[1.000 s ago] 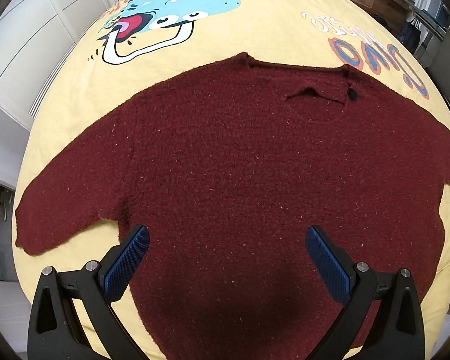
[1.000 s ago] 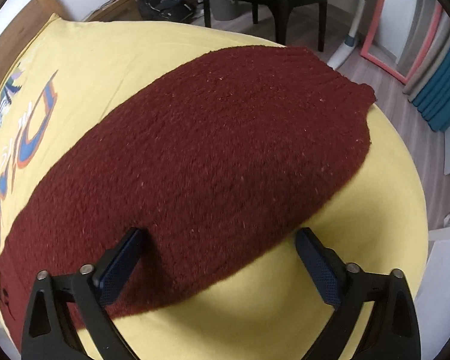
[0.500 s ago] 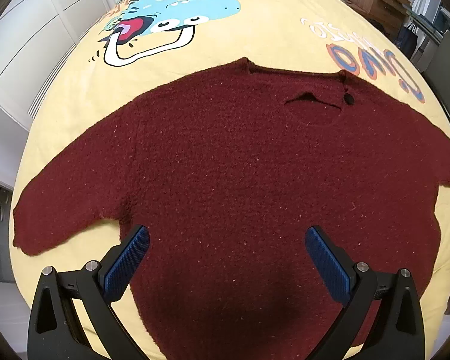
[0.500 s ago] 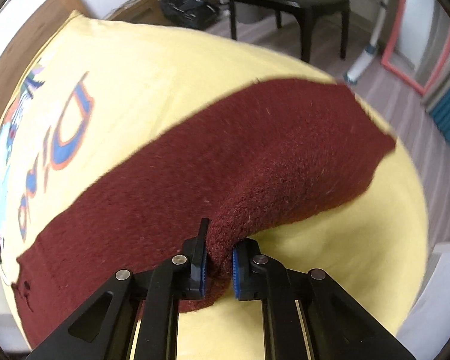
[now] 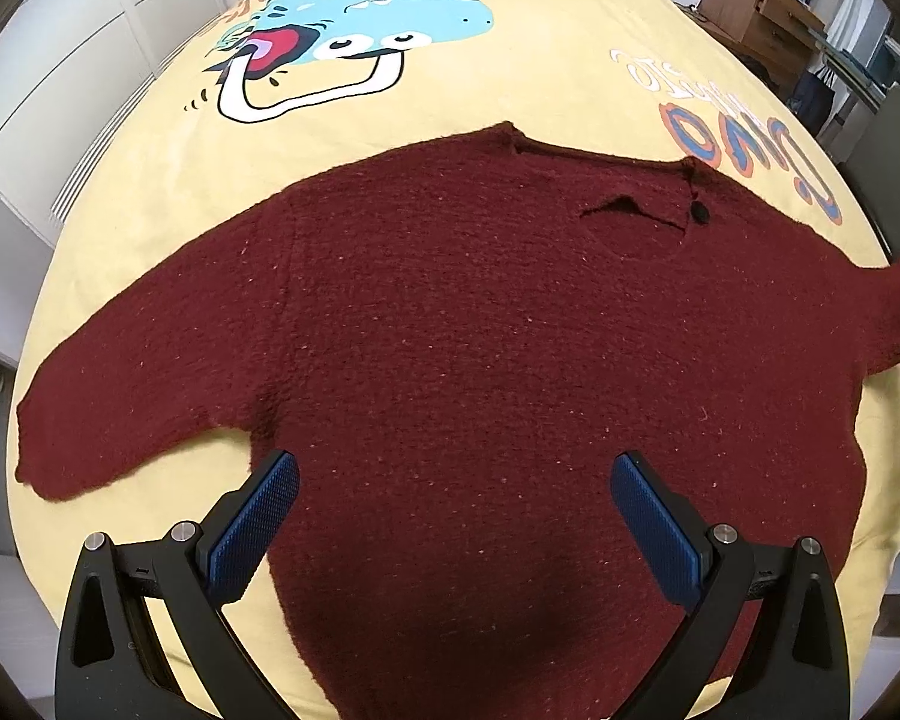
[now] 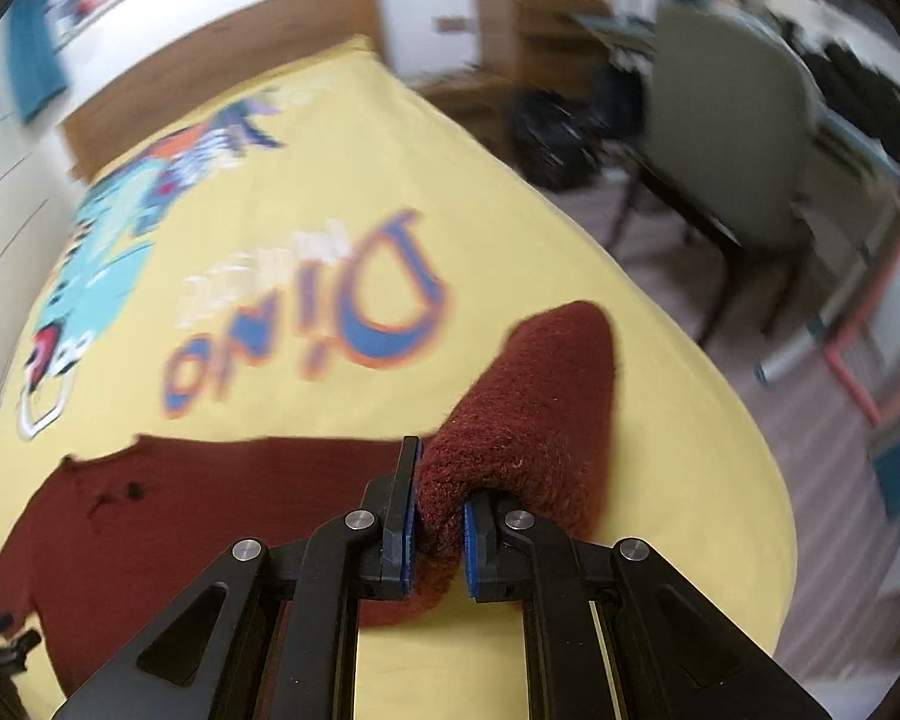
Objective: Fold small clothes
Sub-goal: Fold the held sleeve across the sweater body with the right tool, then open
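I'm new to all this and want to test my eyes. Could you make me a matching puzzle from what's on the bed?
Things:
1. left claw
2. right claw
3. sweater
4. bedspread

States:
A. yellow, with a dinosaur print
B. shut on a sleeve
C. open, above the sweater
D. dark red, body lying flat

Pairs: 1-C, 2-B, 3-D, 4-A

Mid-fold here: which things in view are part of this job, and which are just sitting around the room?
Part of the job:
- dark red knitted sweater, spread flat
- its right sleeve, pinched in the right tool
- left tool, open above the hem
- yellow dinosaur-print bedspread, the work surface

Lying about:
- grey chair
- wooden drawer unit
- black bag on the floor
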